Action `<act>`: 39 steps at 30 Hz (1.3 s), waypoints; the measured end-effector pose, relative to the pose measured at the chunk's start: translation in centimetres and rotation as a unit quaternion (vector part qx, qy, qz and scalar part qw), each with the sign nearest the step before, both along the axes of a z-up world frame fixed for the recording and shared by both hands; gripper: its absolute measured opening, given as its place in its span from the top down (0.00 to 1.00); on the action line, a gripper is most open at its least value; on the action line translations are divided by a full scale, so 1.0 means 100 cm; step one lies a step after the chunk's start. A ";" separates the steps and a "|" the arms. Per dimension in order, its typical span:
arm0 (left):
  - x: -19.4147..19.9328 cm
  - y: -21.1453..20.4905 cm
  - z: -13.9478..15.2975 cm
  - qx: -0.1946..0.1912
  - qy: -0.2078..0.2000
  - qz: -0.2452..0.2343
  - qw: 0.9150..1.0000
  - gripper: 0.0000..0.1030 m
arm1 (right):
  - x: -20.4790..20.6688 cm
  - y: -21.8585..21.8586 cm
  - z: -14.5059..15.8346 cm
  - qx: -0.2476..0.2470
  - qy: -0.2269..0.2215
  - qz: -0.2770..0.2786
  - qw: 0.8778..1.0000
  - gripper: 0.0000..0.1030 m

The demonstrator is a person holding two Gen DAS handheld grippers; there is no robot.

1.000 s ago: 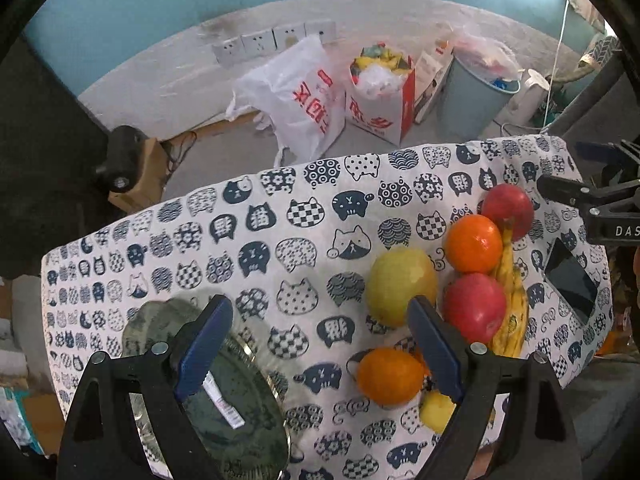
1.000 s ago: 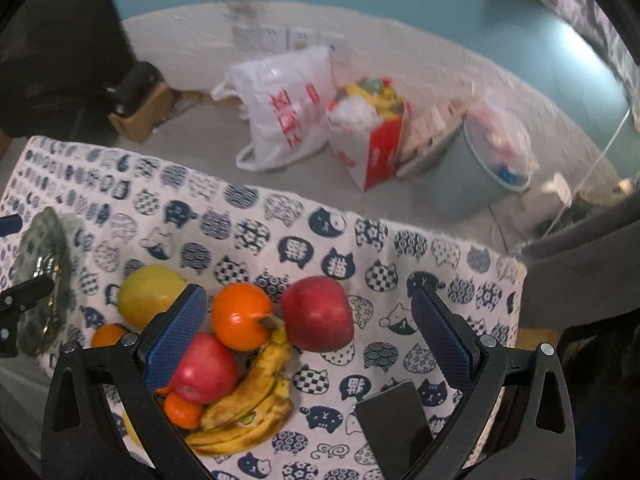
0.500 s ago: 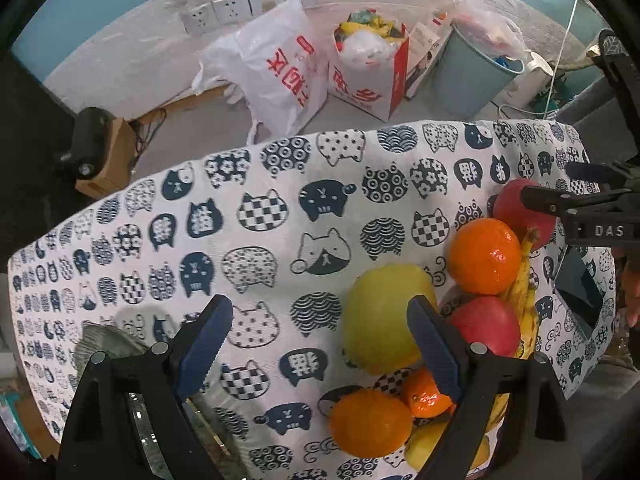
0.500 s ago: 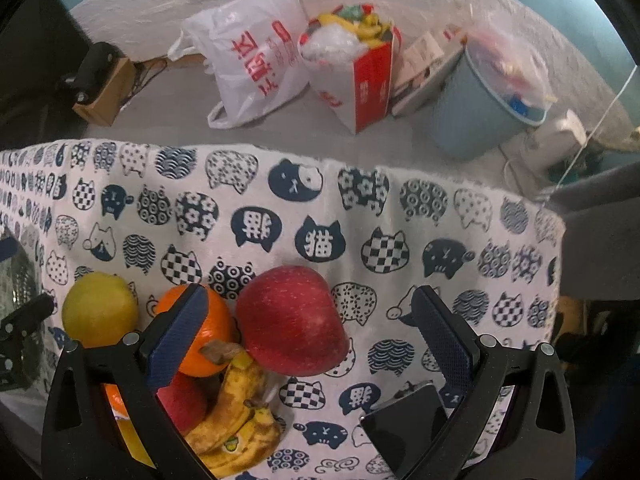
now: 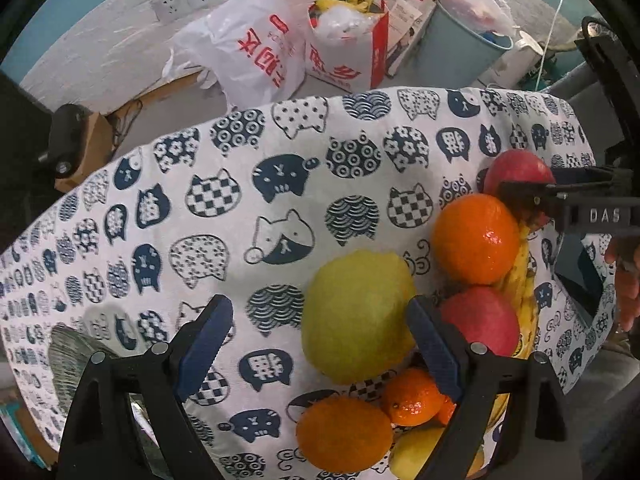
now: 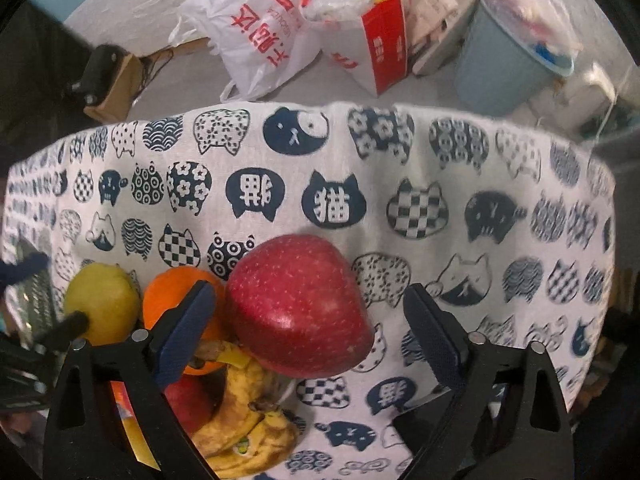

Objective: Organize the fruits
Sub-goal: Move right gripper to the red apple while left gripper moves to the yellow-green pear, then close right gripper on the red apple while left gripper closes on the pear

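While both tools point down at a bench [image 5: 280, 152] draped in a cat-print cloth, the left hand-held gripper [image 5: 320, 344] stands spread wide with nothing pinched. A yellow-green fruit [image 5: 358, 318] lies between its blue pads, closer to the right pad and not visibly pressed. Beyond that pad sit an orange [image 5: 476, 238], a red apple [image 5: 480, 326] and bananas [image 5: 522, 280]; two smaller oranges lie nearer the camera. Left of this gripper rests a glass dish [image 5: 70, 354]. The right hand-held gripper [image 6: 310, 334] is closing, its pads not touching anything. A large red apple [image 6: 298, 308] lies between them, close to the left pad. Behind that pad are an orange [image 6: 168, 296] and bananas [image 6: 240, 416].
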State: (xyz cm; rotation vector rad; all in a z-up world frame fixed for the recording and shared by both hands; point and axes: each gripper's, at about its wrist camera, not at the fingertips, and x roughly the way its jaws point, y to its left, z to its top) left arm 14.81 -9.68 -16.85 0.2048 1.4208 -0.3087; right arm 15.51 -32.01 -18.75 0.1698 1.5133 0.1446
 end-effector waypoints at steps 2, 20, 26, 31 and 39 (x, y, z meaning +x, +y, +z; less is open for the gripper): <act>0.000 0.000 -0.003 -0.007 0.007 0.002 1.000 0.12 | -0.002 -0.006 -0.003 0.022 0.012 -0.017 1.000 0.12; -0.013 -0.023 -0.026 -0.048 0.034 -0.036 0.998 0.27 | -0.008 -0.020 -0.003 0.039 -0.018 -0.048 0.998 0.24; -0.015 -0.019 -0.023 -0.060 0.031 -0.038 0.997 0.32 | -0.011 -0.024 0.009 0.010 -0.040 -0.039 0.998 0.24; -0.018 -0.014 -0.022 -0.060 0.026 -0.035 0.997 0.32 | -0.016 -0.028 0.021 -0.010 -0.062 -0.033 0.997 0.24; -0.029 -0.017 -0.012 -0.029 -0.006 -0.039 0.999 0.33 | -0.027 -0.025 0.043 -0.027 -0.097 -0.012 0.995 0.24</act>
